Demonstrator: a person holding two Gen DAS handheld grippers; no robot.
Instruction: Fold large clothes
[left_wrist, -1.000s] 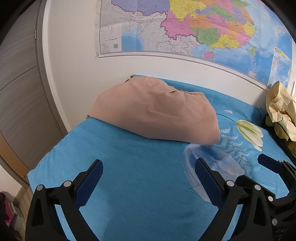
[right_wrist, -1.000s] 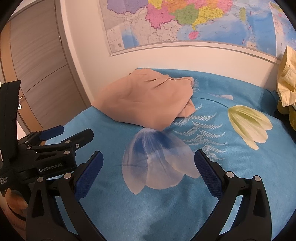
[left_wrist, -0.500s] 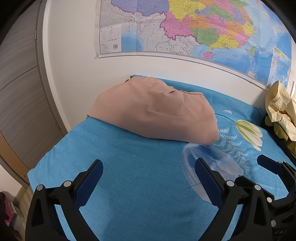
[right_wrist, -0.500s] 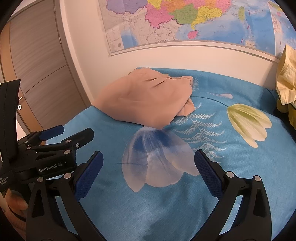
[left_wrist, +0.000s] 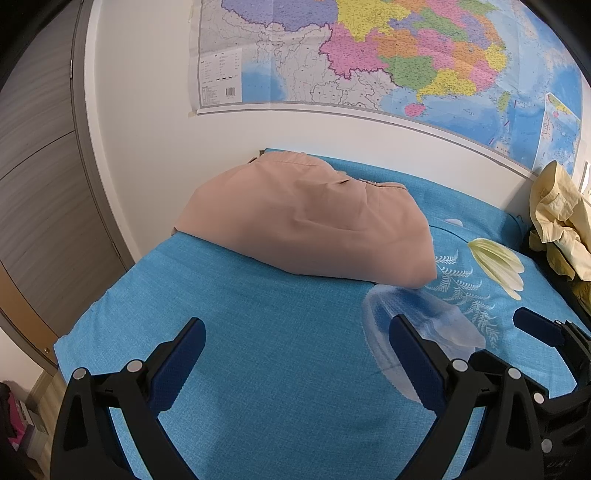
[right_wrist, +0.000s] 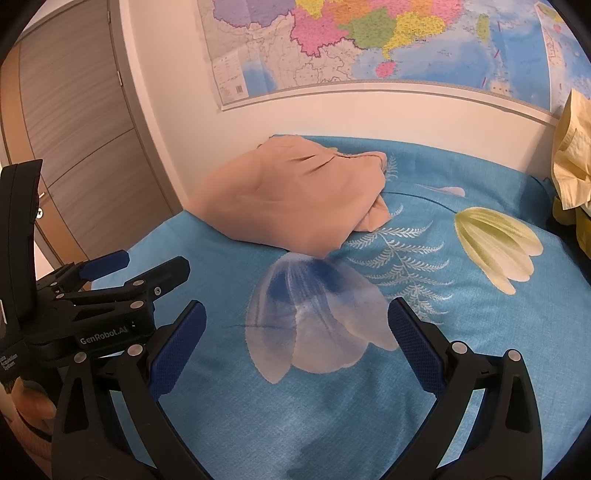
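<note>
left claw: the left gripper (left_wrist: 297, 360) has its jaws spread wide with nothing between them but bare sheet; hovering low over the bed; its blue pads (left_wrist: 177, 363) look clean and aren't touching any cloth

right claw: the right gripper (right_wrist: 295, 341) is just as wide open, also holding nothing; sits right beside the left one, which shows up at the left edge of the right wrist view

garment: the tan garment (left_wrist: 306, 225) is ahead of both claws, well apart from the fingertips, up near the far left corner of the bed by the wall; already bundled into a flat folded heap

garment axis: long axis runs roughly left to right across the left claw's line of sight, slanting a bit; far-left end sits up by the wall, near-right end comes down toward the claws; from the right claw it's ahead and to the left (right_wrist: 291, 199)

garment ends: the rounded folded corner points to the right and slightly toward the claws; a loose flap (right_wrist: 376, 216) pokes out on the right side; what looks like a seam or waistband edge lies along the far side

bed sheet: blue sheet (left_wrist: 258, 332) with a pale blue flower print (right_wrist: 314, 321) straight ahead between the right claw's fingers; yellow tulip print (right_wrist: 498, 243) ahead to its right

other stuff: crumpled yellow cloth (left_wrist: 557, 221) far right of the left claw; wall map (left_wrist: 369, 55) above, straight ahead; wood-grain door (right_wrist: 74, 129) off to the left
</note>
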